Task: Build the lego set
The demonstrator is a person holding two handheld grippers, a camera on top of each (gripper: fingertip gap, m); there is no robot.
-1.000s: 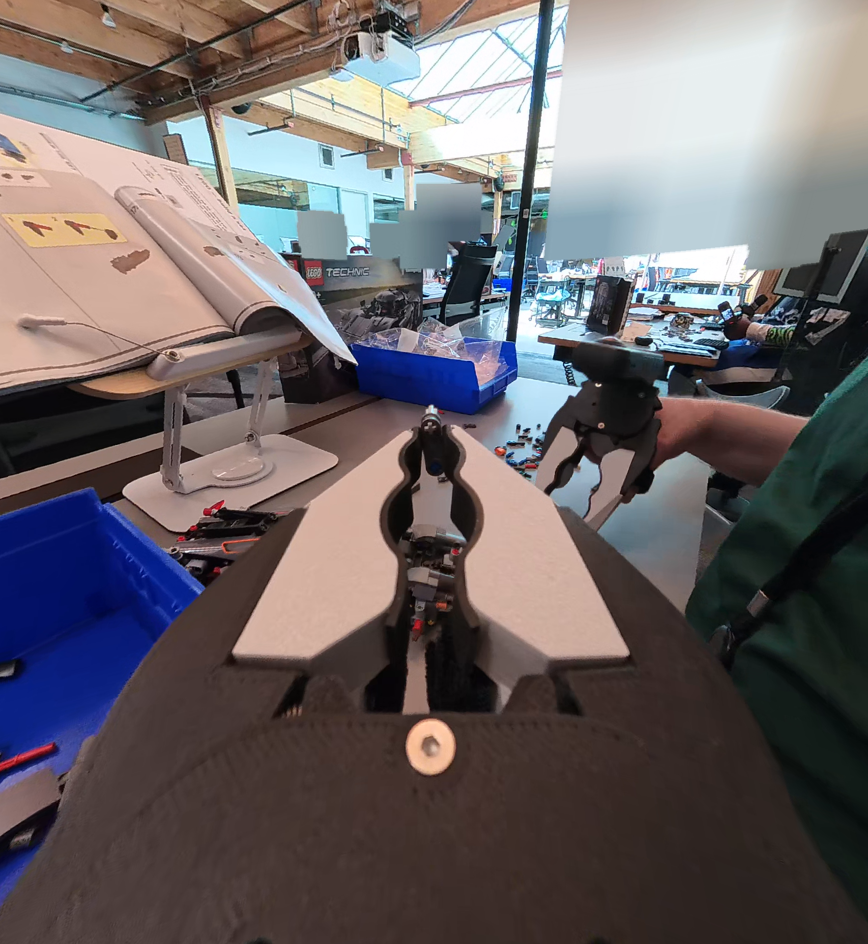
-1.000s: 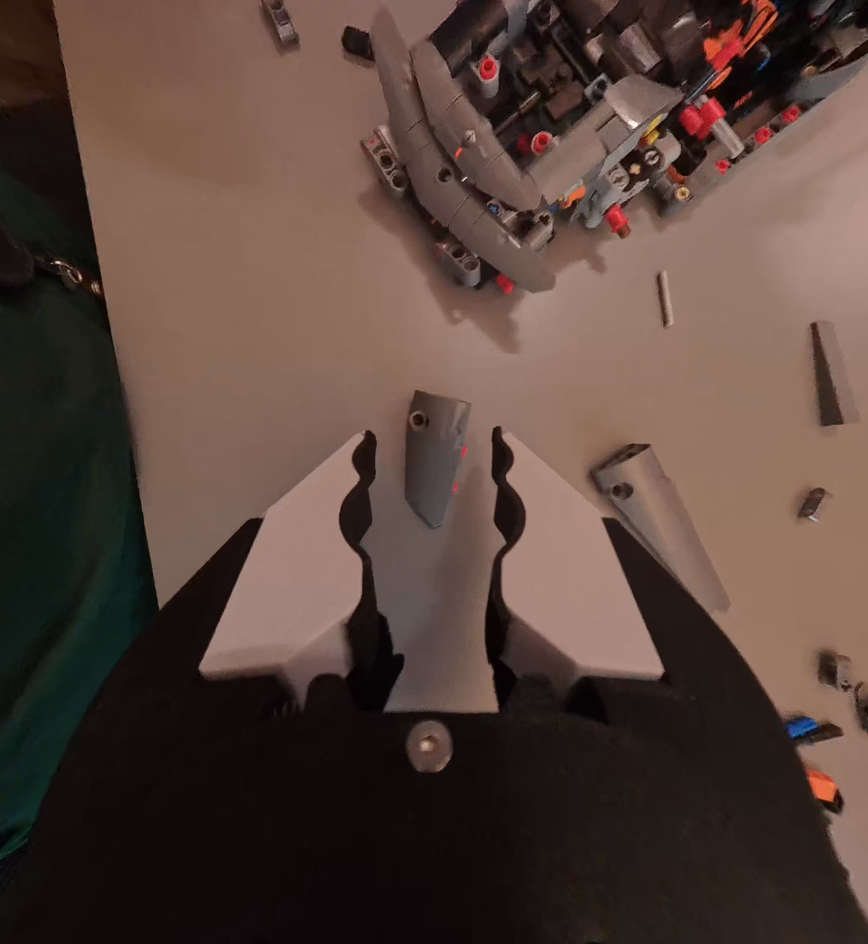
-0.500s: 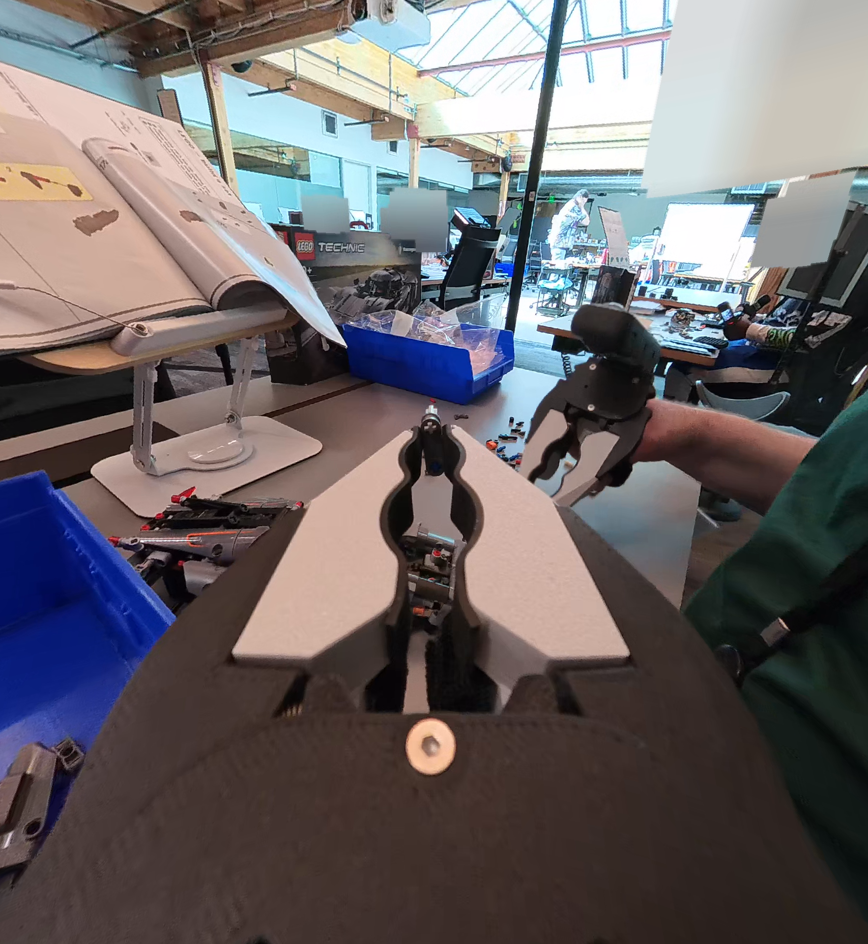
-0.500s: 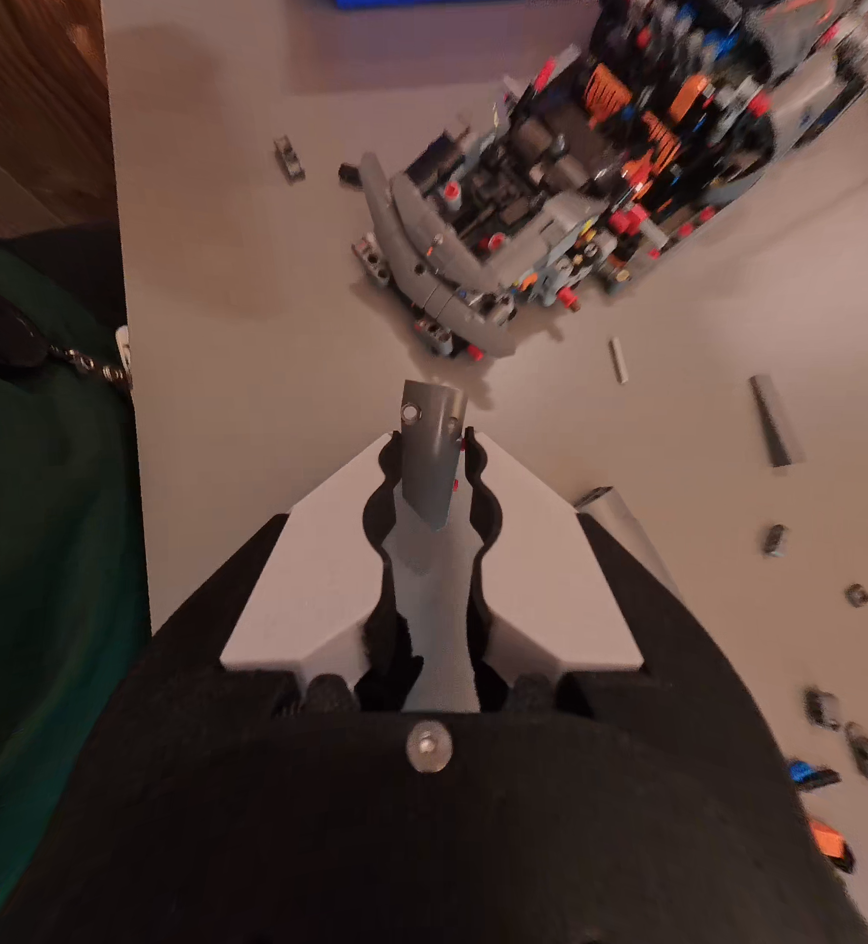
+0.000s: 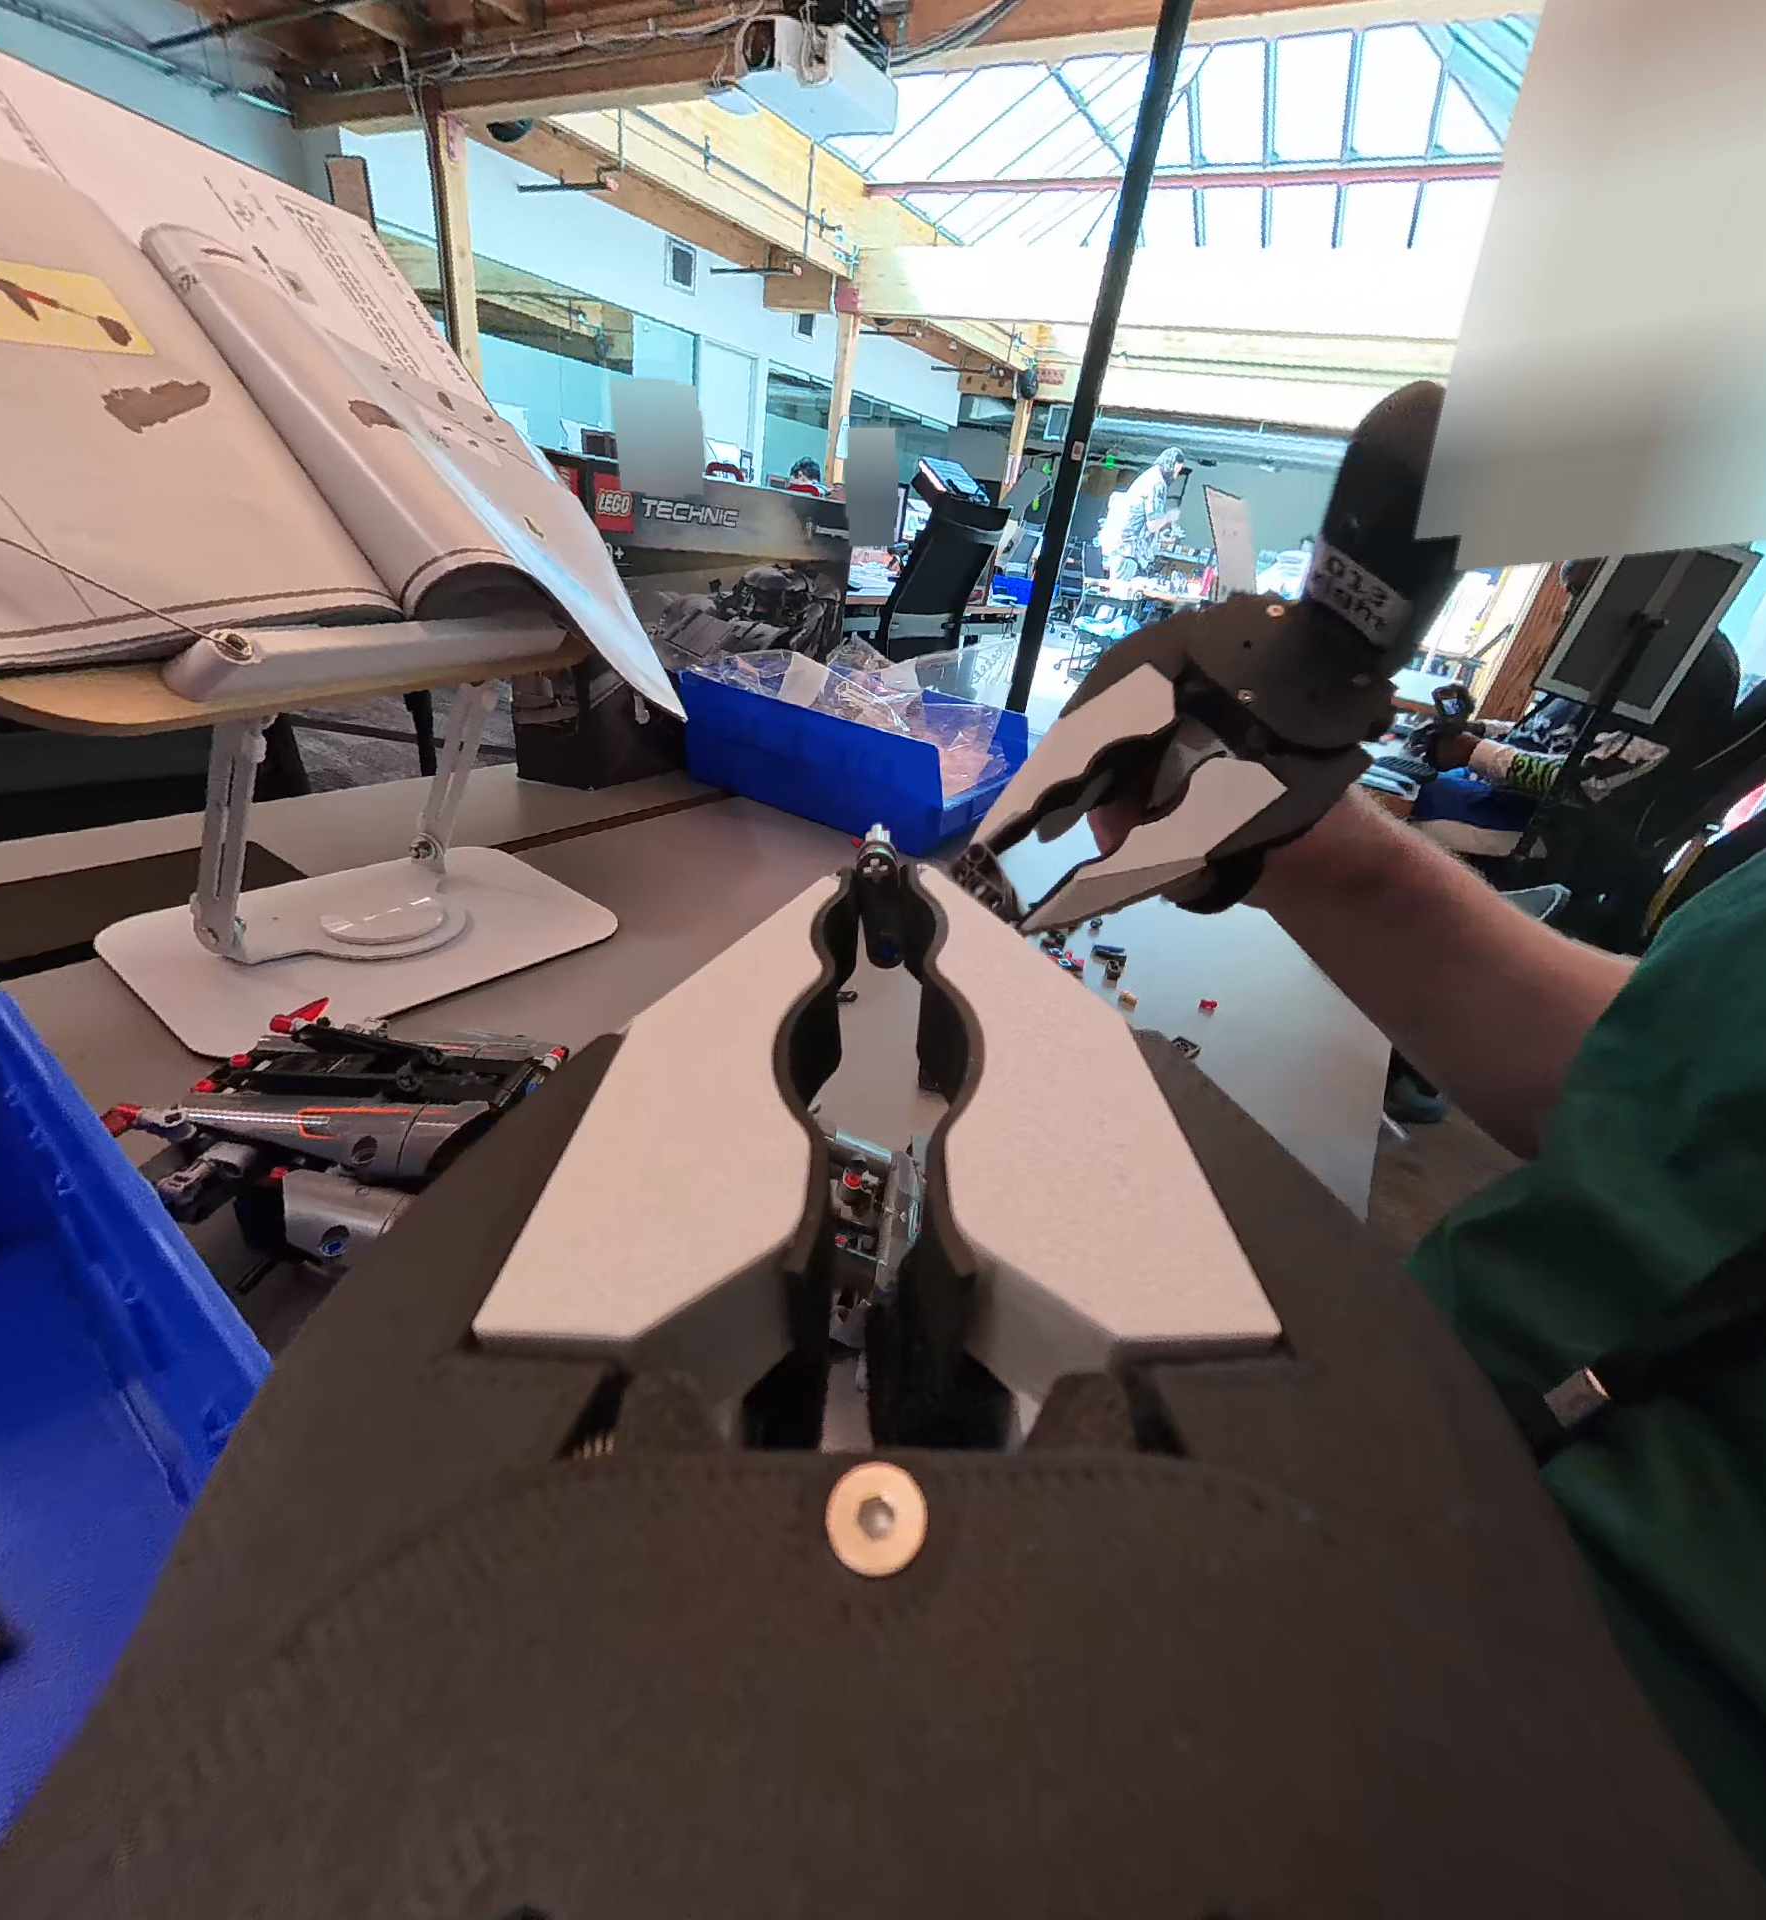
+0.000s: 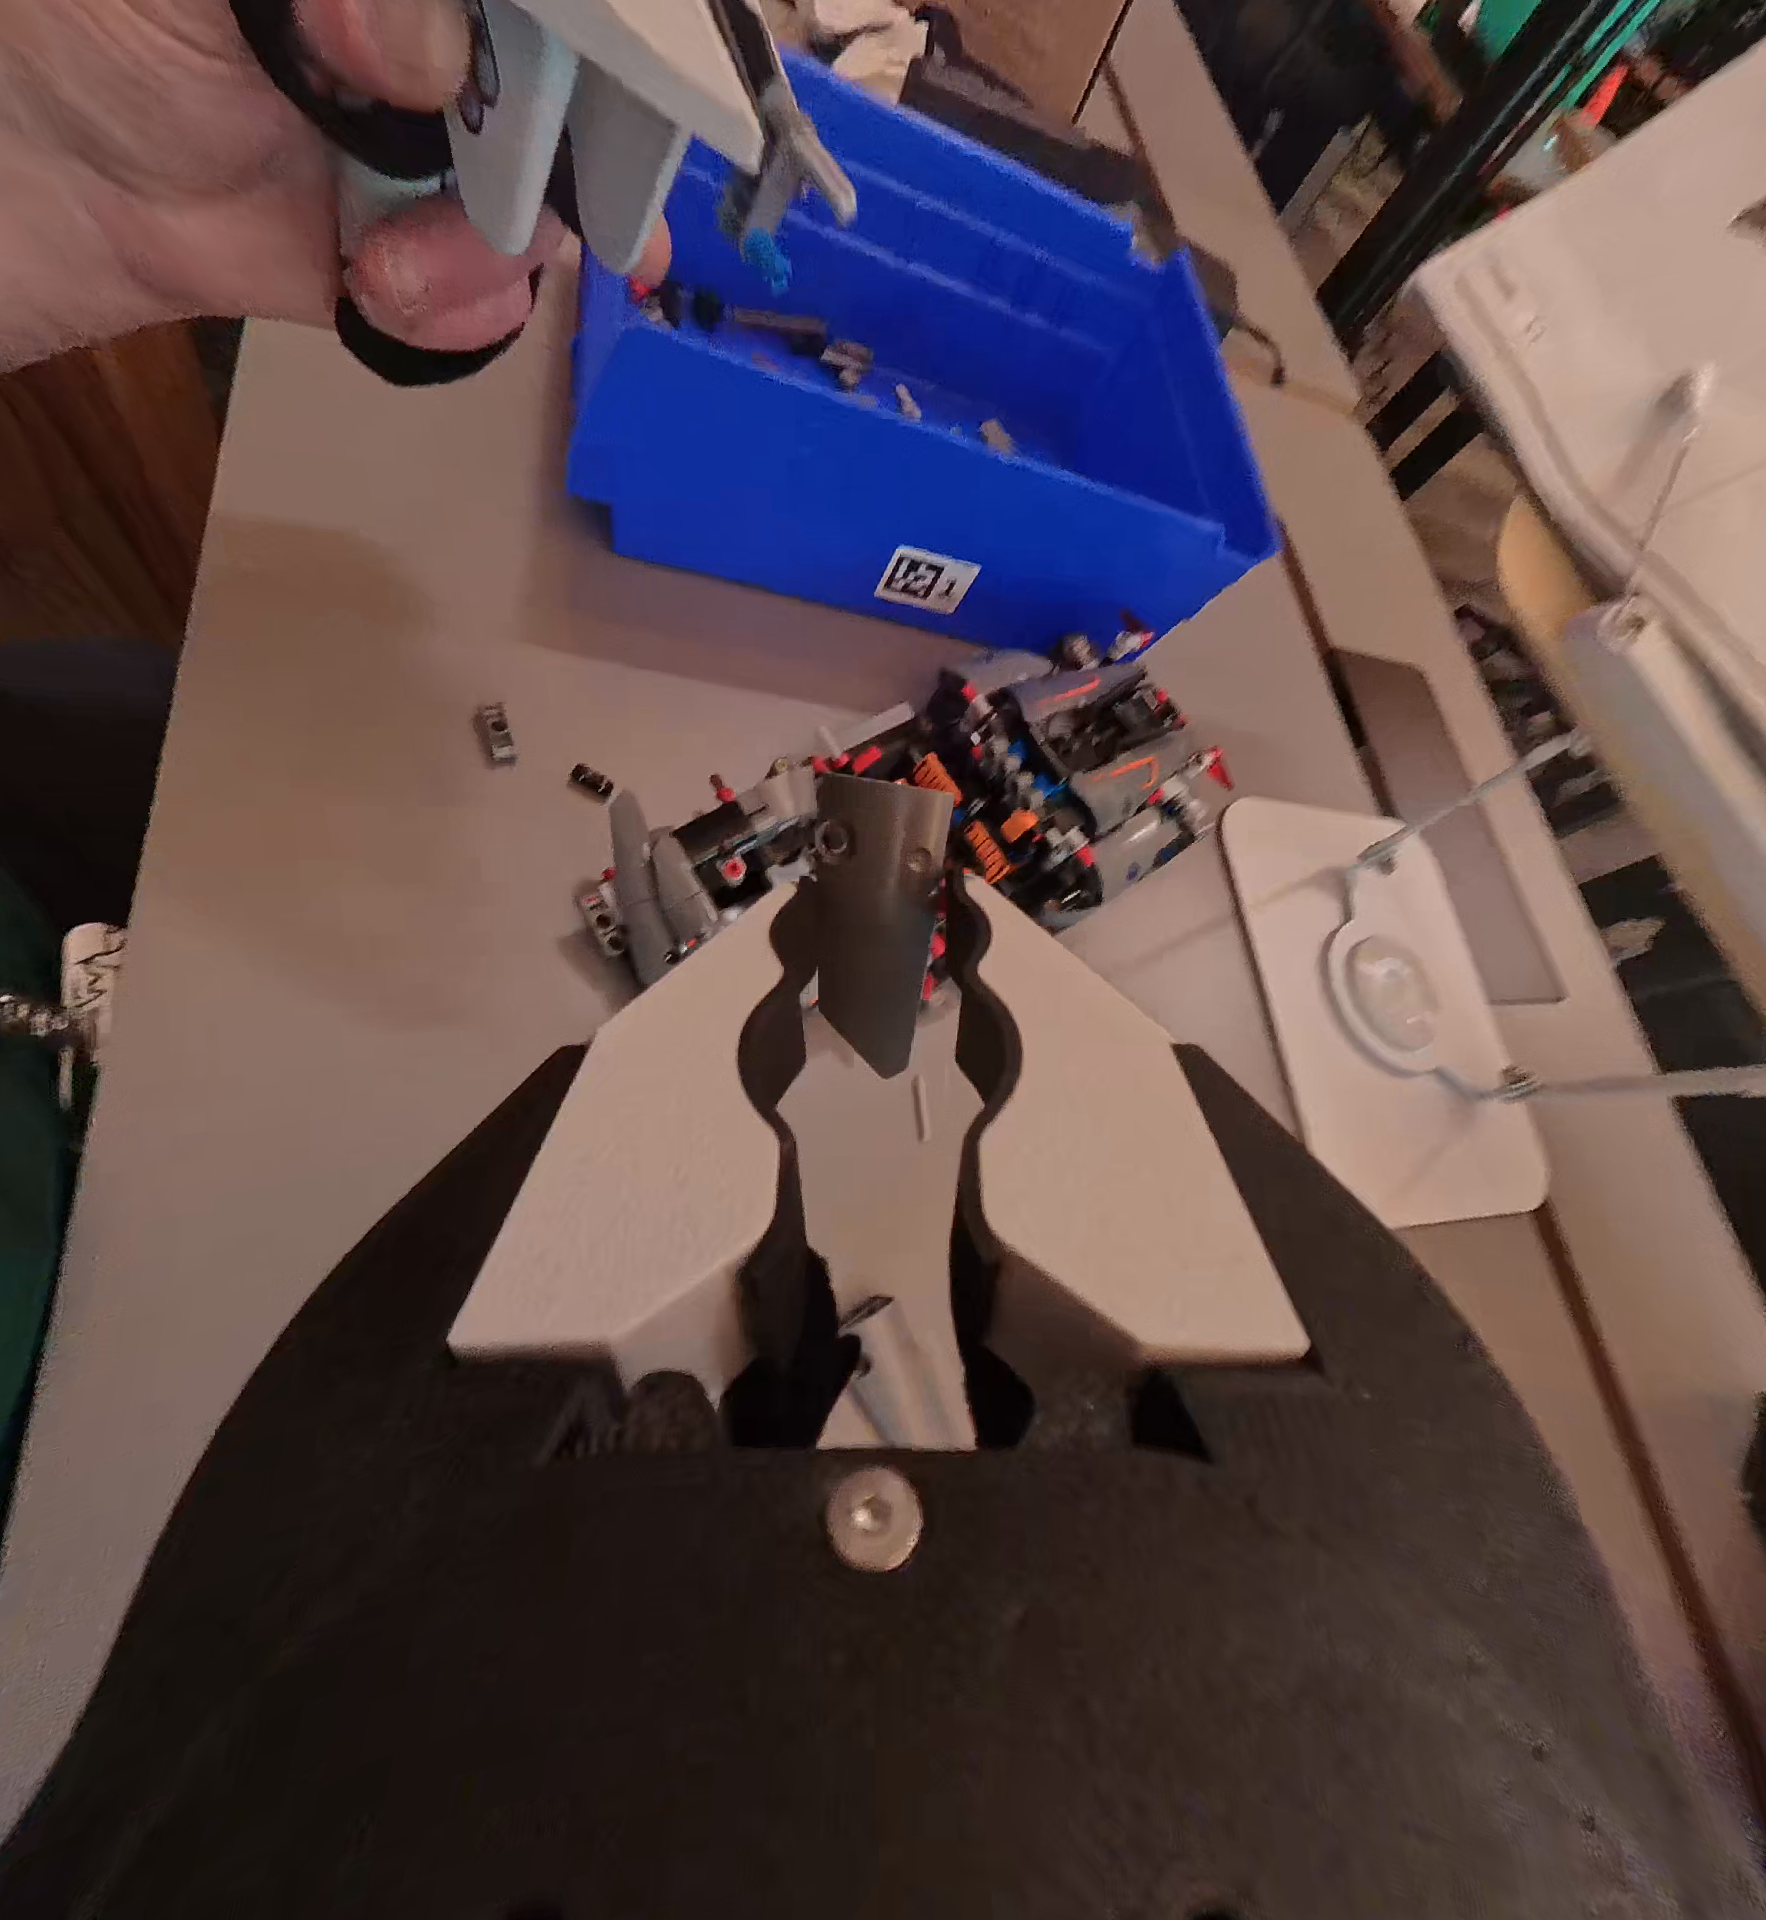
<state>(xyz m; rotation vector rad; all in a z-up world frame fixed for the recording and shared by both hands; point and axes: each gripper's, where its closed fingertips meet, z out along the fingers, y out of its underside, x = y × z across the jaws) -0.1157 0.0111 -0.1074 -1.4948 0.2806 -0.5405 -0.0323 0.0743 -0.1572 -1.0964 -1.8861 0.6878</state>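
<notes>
Right gripper [image 6: 879, 935] now lifted off worktop [image 6: 359, 623], fingers clamped on grey panel [image 6: 874, 914]; I swing it toward left gripper [image 5: 877, 914], pinching small blue-tipped pin [image 5: 877, 883]. Mating looks next; model [image 6: 962, 810] waits below.

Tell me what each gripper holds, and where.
Right gripper: dark grey tapered panel, pinched at mid-length. Left gripper: small black pin piece, clamped at the fingertips.

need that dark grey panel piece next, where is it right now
The dark grey panel is clamped between the right gripper fingertips, centre of the right wrist view, held in the air above the half-built model on the table.
</notes>
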